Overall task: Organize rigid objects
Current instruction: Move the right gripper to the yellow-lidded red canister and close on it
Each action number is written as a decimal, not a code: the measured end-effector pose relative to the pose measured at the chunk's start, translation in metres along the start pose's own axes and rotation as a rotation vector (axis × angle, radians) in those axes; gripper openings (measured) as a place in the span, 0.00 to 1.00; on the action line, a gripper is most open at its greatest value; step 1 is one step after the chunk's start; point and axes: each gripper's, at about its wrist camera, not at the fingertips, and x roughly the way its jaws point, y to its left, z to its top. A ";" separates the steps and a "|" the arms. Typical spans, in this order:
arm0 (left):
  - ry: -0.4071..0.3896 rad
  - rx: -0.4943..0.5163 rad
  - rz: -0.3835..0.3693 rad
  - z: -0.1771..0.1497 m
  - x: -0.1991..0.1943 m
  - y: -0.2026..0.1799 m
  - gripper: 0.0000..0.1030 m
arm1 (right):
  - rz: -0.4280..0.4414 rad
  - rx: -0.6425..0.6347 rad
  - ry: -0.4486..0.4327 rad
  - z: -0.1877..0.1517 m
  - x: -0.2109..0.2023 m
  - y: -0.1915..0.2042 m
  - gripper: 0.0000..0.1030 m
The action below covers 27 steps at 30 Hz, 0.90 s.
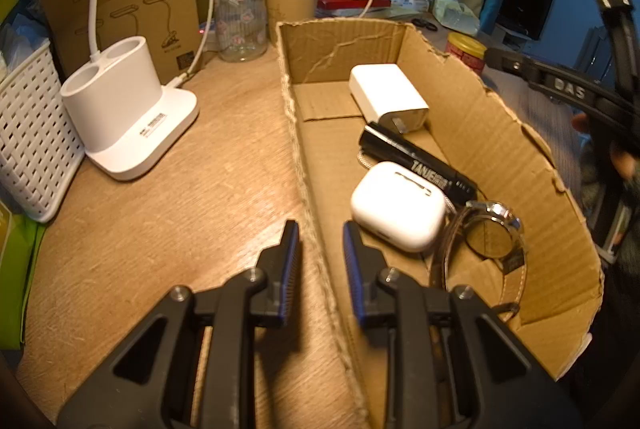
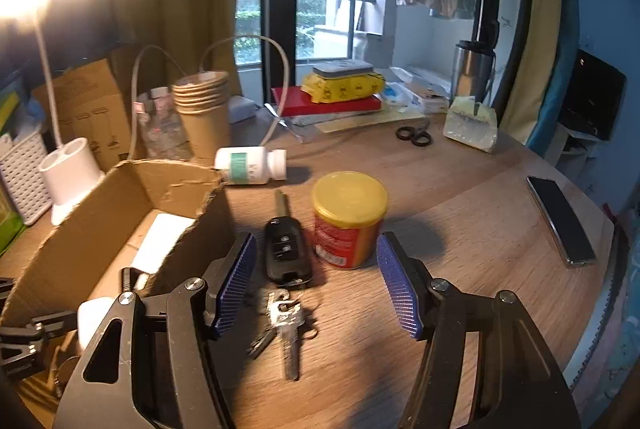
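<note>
- Left wrist view: box wall (image 1: 320, 213) is being pinched by the left tool (image 1: 320, 243); charger (image 1: 386, 95), earbud case (image 1: 396, 207) and watch (image 1: 494, 233) are lying inside.
- Right wrist view: right tool (image 2: 316, 285) is being held spread, empty, over car key (image 2: 286, 253) and tin (image 2: 348, 219) on the desk (image 2: 460, 229).

Left wrist view: close, angled down over cardboard box (image 1: 500, 133) wall; right wrist view: lower tilt, toward window; shared: box, yellow-lidded jar (image 2: 349, 219)
</note>
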 end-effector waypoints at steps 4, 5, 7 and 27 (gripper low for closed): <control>0.000 -0.001 -0.003 0.000 0.001 0.001 0.23 | -0.020 -0.010 0.035 0.005 0.023 -0.010 0.68; 0.000 -0.002 -0.003 0.000 0.000 0.001 0.23 | -0.024 -0.011 0.041 0.006 0.026 -0.011 0.69; 0.001 -0.001 -0.004 0.001 0.001 0.001 0.23 | -0.042 -0.015 0.064 0.007 0.038 -0.015 0.70; 0.001 -0.003 -0.008 0.000 0.001 0.000 0.23 | -0.089 -0.075 0.119 0.025 0.085 -0.015 0.71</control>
